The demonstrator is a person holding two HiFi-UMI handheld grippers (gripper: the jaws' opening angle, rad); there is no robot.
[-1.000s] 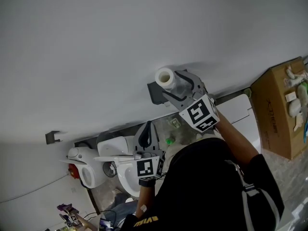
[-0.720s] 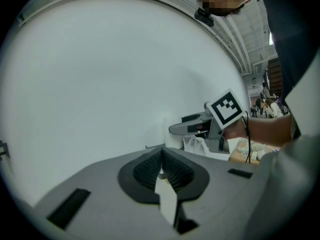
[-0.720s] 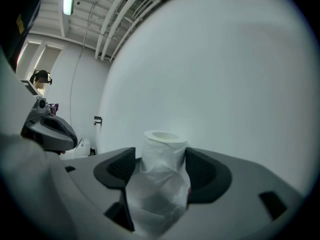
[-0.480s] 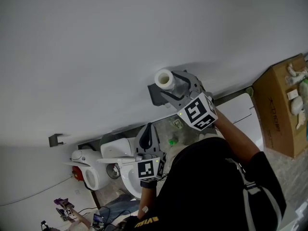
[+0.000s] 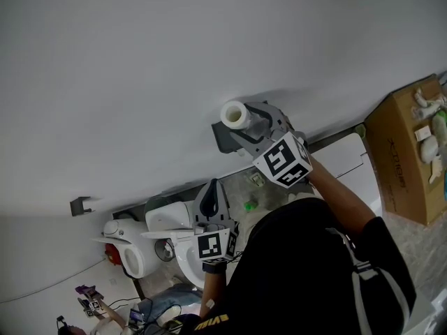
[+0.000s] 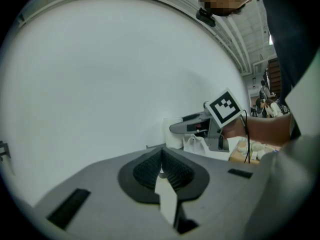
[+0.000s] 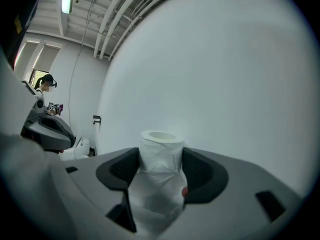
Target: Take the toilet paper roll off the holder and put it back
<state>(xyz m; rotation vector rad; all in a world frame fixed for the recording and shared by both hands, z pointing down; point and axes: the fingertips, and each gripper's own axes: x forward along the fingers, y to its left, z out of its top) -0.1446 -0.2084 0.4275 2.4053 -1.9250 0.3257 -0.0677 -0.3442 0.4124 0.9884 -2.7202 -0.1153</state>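
Right gripper (image 7: 160,169) fingers, just closing, pinch the toilet paper roll (image 7: 161,143); left gripper's (image 6: 161,165) are pressed together. Oversqueezing probably crushes the roll.

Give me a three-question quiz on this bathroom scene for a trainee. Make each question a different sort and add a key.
1. Multiple choice: what stands between the jaws of the right gripper? A) the toilet paper roll B) a sponge C) nothing
2. True or false: the jaws of the left gripper stand wide apart.
3. Fill in: in the head view, the cardboard box sits at the picture's ____ edge.
Key: 1 A; the jaws press on the roll from both sides and have just been closing on it. 2 False; they are together, with nothing held. 3 Right.
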